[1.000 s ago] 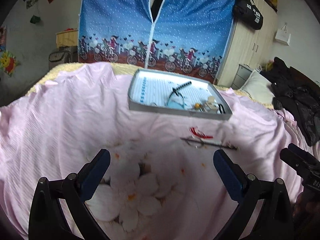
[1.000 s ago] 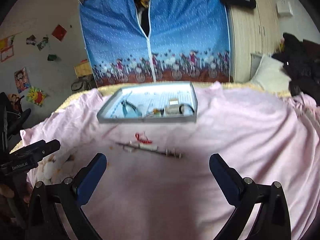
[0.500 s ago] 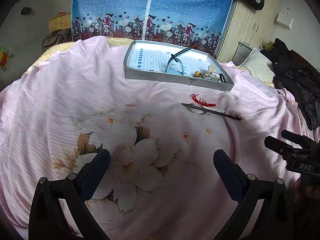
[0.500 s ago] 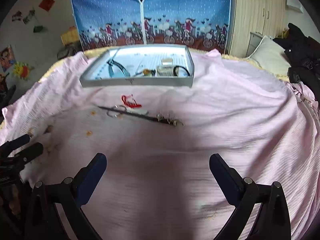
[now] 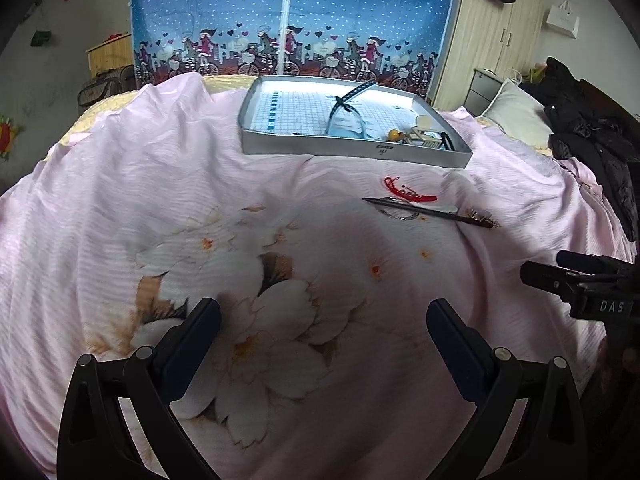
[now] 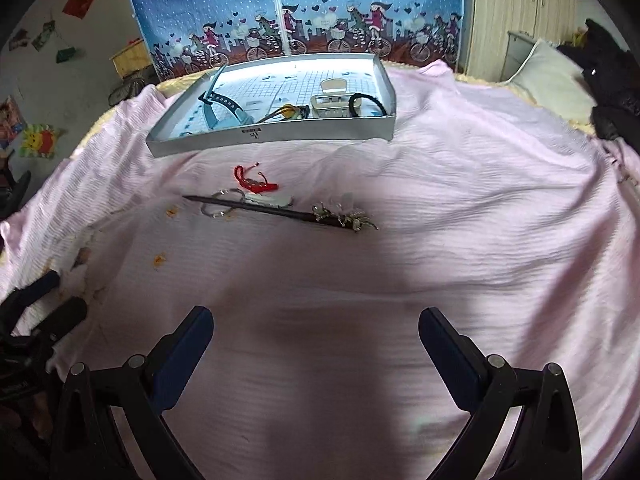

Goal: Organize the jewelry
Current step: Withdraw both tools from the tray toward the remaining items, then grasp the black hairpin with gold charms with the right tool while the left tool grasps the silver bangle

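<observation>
A grey tray [image 5: 352, 148] [image 6: 276, 138] rests on the pink bedsheet and holds a blue band, a hair claw, a black hair tie and small pieces. In front of it lie a red cord bracelet [image 5: 408, 194] [image 6: 254, 182], a silver ring-shaped bracelet [image 6: 222, 204] and a dark hair stick [image 5: 432, 212] [image 6: 280, 212] with a metal ornament. My left gripper [image 5: 322, 328] is open, hanging over the flower print, well short of the jewelry. My right gripper [image 6: 316, 332] is open above bare sheet, nothing between its fingers.
A blue printed fabric wardrobe [image 5: 292, 20] stands behind the bed, a wooden cabinet [image 5: 492, 32] to its right. A pillow [image 6: 552, 84] and dark clothes [image 5: 592, 148] lie at the right edge. The right gripper's body [image 5: 584, 284] shows at the right of the left wrist view.
Both grippers have tilted down and moved nearer the sheet, so the tray and loose jewelry now sit higher and larger in view. Nothing was picked up.
</observation>
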### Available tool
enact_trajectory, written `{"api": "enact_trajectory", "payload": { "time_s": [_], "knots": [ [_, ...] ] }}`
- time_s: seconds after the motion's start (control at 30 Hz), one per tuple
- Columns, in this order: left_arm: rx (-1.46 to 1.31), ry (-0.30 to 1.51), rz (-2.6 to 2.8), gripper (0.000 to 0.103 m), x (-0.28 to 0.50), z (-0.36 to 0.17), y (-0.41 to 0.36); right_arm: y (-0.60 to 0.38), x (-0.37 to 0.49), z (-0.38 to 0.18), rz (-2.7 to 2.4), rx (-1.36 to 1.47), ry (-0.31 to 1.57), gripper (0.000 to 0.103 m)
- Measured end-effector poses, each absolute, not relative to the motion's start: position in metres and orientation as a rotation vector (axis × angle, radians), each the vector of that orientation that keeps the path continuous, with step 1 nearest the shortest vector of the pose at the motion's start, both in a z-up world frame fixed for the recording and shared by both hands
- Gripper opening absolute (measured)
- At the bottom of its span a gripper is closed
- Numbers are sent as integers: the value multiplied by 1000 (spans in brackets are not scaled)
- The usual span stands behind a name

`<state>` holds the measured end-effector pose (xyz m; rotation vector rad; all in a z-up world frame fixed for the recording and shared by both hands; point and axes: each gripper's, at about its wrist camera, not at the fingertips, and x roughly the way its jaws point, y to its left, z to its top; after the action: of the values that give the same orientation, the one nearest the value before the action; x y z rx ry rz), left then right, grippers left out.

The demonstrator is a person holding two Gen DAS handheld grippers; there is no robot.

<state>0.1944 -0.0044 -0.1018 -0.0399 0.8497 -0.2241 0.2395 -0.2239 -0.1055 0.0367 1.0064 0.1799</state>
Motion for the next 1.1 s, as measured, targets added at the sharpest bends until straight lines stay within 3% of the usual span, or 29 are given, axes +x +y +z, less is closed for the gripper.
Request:
{"api": "enact_trajectory", "payload": {
  "time_s": [0.17, 0.47, 0.53, 0.6, 0.87, 1.0, 1.1],
  "knots": [
    [-83, 841, -302, 101, 209, -98, -13, -250, 277, -111, 262, 126, 1065, 103],
    [-149, 895, -384, 100, 252, -109, -39, -250, 321, -135, 371, -115, 1038, 102],
    [-146, 891, -411, 100, 259, -110, -45, -245, 323, -140, 405, -152, 1026, 85],
    [-134, 887, -425, 100, 265, -112, -50, -240, 324, -144, 431, -184, 1019, 75],
    [-111, 898, -446, 100, 279, -123, -60, -231, 332, -152, 474, -216, 984, 63],
    [-91, 896, -441, 100, 278, -126, -61, -231, 337, -152, 486, -177, 981, 49],
    [-84, 894, -432, 100, 279, -126, -62, -235, 340, -152, 478, -134, 982, 48]
  ]
}}
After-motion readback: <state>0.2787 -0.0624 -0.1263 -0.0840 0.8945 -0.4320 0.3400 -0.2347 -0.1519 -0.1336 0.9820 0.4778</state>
